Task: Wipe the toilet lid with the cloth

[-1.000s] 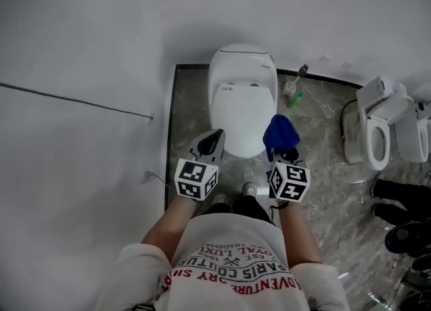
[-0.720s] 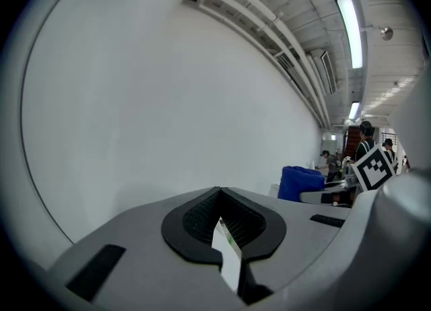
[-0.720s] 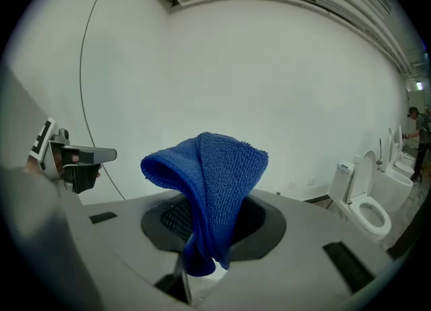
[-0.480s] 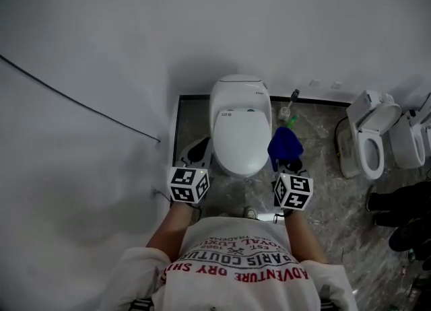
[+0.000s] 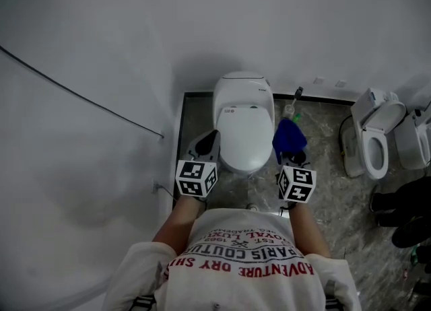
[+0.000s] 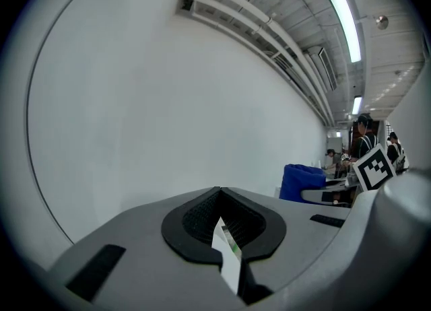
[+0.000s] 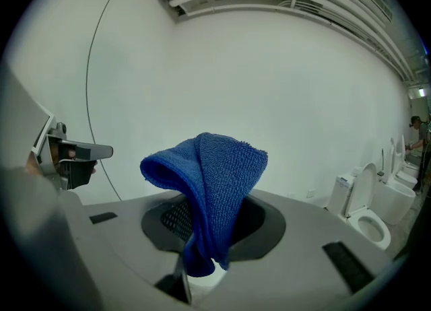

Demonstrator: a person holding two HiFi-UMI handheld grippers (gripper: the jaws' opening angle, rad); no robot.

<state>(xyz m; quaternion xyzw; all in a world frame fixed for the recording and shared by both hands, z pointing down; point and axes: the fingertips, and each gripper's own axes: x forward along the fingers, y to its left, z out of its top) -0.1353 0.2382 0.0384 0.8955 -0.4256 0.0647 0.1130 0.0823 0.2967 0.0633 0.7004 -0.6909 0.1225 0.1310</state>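
Jaws of the grey left gripper (image 6: 219, 192) are seen pressed together with nothing gripped, and the gripper is held just beside the left flank of the white ceramic toilet (image 5: 244, 87). The toilet is set at the far left corner of the grey marbled floor (image 5: 323, 168), against the white wall (image 5: 101, 33), and its white oval toilet lid (image 5: 245, 131) is closed. Just right of the bowl, the grey right gripper (image 5: 291, 157) is clamped on a blue terry cloth (image 5: 288, 138), which is draped over the jaws, apart from the lid. Near the floor's right edge a second white toilet (image 5: 374, 143) is seen with its lid raised.
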